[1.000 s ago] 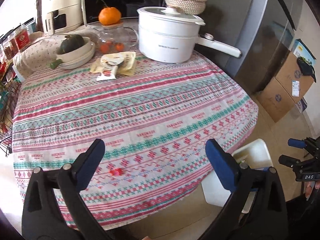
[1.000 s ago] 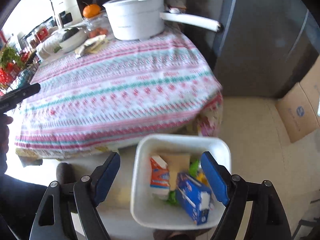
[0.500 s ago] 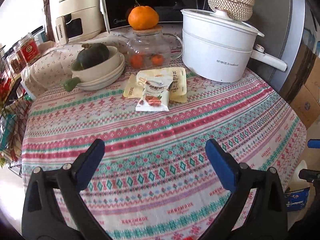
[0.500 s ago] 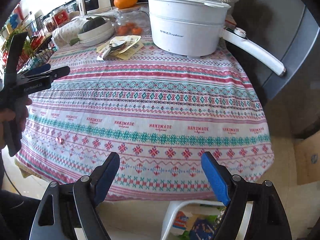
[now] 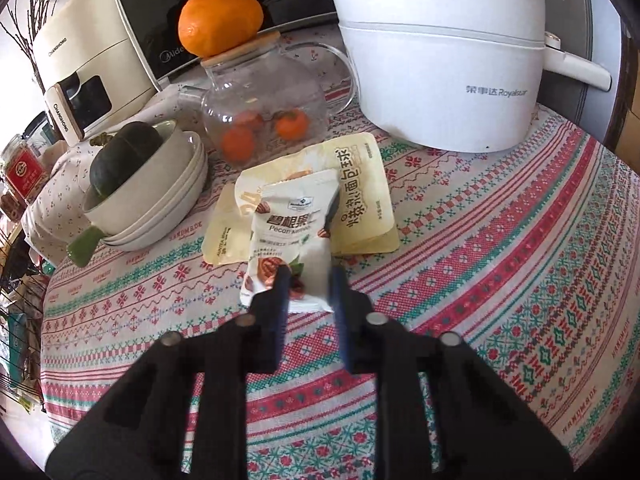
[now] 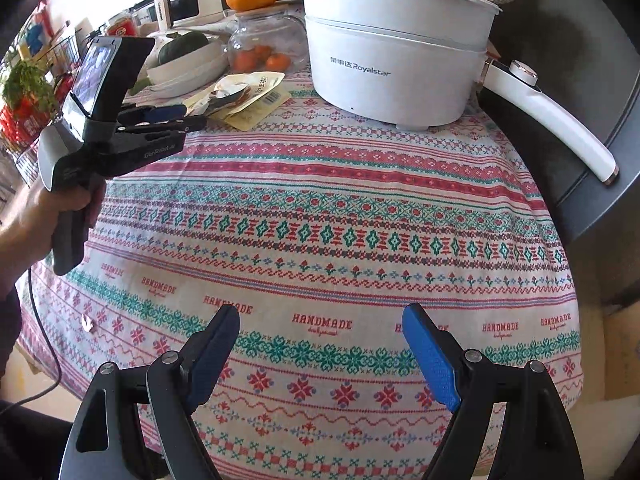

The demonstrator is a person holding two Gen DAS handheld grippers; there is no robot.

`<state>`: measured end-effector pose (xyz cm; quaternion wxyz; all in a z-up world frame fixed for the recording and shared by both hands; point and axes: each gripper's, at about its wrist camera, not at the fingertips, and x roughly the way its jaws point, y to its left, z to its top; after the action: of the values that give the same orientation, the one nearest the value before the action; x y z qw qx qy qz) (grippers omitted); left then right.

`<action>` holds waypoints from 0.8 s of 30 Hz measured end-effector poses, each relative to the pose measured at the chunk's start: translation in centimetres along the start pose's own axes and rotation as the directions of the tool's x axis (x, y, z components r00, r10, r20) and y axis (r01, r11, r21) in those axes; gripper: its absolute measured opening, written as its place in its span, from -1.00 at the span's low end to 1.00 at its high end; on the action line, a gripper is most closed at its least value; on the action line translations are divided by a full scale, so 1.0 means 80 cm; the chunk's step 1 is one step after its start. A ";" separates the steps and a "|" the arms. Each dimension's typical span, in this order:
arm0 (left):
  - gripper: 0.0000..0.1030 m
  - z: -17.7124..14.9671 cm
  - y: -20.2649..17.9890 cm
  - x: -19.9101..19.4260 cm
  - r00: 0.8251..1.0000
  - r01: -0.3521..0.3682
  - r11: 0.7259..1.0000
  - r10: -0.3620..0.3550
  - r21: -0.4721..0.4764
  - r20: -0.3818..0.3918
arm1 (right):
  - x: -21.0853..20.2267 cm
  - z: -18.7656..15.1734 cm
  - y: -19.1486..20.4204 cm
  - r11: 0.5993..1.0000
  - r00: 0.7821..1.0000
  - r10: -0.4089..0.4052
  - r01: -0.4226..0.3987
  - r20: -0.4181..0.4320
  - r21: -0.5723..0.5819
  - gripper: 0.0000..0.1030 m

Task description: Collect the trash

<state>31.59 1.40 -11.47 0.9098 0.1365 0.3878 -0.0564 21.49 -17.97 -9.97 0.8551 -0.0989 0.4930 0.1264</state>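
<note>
A white pecan snack packet lies on top of a larger yellow packet on the patterned tablecloth. My left gripper is at the white packet's near end. Its jaws are closing, and the blue pads pinch the packet's lower edge between them. From the right wrist view, the left gripper reaches in from the left to the packets, held by a person's hand. My right gripper hovers open over the table's near part with nothing between its fingers.
A big white electric pot with a long handle stands right behind the packets. A glass teapot with an orange on its lid, stacked bowls holding a dark squash, and a cream appliance crowd the back left.
The left gripper came forward and down across the table to the packets, and its jaws went from wide apart to nearly together. The right gripper moved from above a white bin to over the table, still open.
</note>
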 end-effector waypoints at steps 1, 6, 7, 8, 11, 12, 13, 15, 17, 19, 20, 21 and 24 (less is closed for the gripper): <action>-0.71 0.000 0.003 -0.003 1.000 -0.001 1.000 0.002 -0.016 0.009 | 0.002 0.003 -0.002 1.000 1.000 0.002 -0.002 0.006 0.012 0.65; -0.86 -0.007 0.028 -0.037 0.999 0.028 0.996 -0.025 -0.081 0.039 | 0.008 0.027 0.000 0.998 0.999 0.013 -0.015 0.049 0.055 0.65; -0.88 -0.010 0.032 -0.046 0.999 0.034 0.995 -0.031 -0.091 0.037 | 0.010 0.034 0.004 0.998 0.998 0.015 -0.018 0.060 0.056 0.65; -0.89 -0.014 0.040 -0.055 0.999 0.041 0.994 -0.037 -0.105 0.035 | 0.012 0.042 0.009 0.998 0.997 0.020 -0.025 0.075 0.058 0.65; -0.90 -0.027 0.063 -0.076 0.997 0.069 0.985 -0.063 -0.160 0.040 | 0.020 0.070 0.029 0.996 0.989 0.056 -0.065 0.136 0.057 0.65; -0.90 -0.032 0.070 -0.085 0.997 0.074 0.981 -0.067 -0.177 0.049 | 0.024 0.079 0.036 0.995 0.985 0.067 -0.077 0.156 0.059 0.65; -0.90 -0.037 0.077 -0.093 0.996 0.082 0.978 -0.071 -0.194 0.061 | 0.029 0.089 0.044 0.994 0.981 0.079 -0.091 0.177 0.063 0.65; -0.90 -0.047 0.088 -0.107 0.994 0.094 0.973 -0.080 -0.209 0.074 | 0.045 0.110 0.060 0.991 0.975 0.093 -0.110 0.203 0.072 0.65; -0.90 -0.056 0.096 -0.116 0.993 0.101 0.972 -0.085 -0.211 0.084 | 0.064 0.132 0.074 0.988 0.972 0.106 -0.126 0.209 0.085 0.65; -0.90 -0.065 0.103 -0.122 0.992 0.109 0.971 -0.091 -0.214 0.093 | 0.083 0.151 0.085 0.984 0.972 0.124 -0.147 0.201 0.105 0.64; -0.90 -0.068 0.106 -0.124 0.991 0.109 0.971 -0.091 -0.213 0.095 | 0.093 0.160 0.089 0.981 0.971 0.130 -0.156 0.201 0.118 0.62; -0.90 -0.070 0.109 -0.124 0.991 0.109 0.971 -0.090 -0.212 0.097 | 0.101 0.169 0.093 0.978 0.970 0.132 -0.161 0.205 0.131 0.61; -0.90 -0.076 0.118 -0.122 0.992 0.107 0.970 -0.089 -0.219 0.089 | 0.125 0.187 0.101 0.972 0.970 0.133 -0.169 0.205 0.167 0.40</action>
<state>22.63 12.18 -6.54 0.9301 0.0115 0.3618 -0.0628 36.02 -4.74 -11.58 0.8920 0.0305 0.4237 0.1545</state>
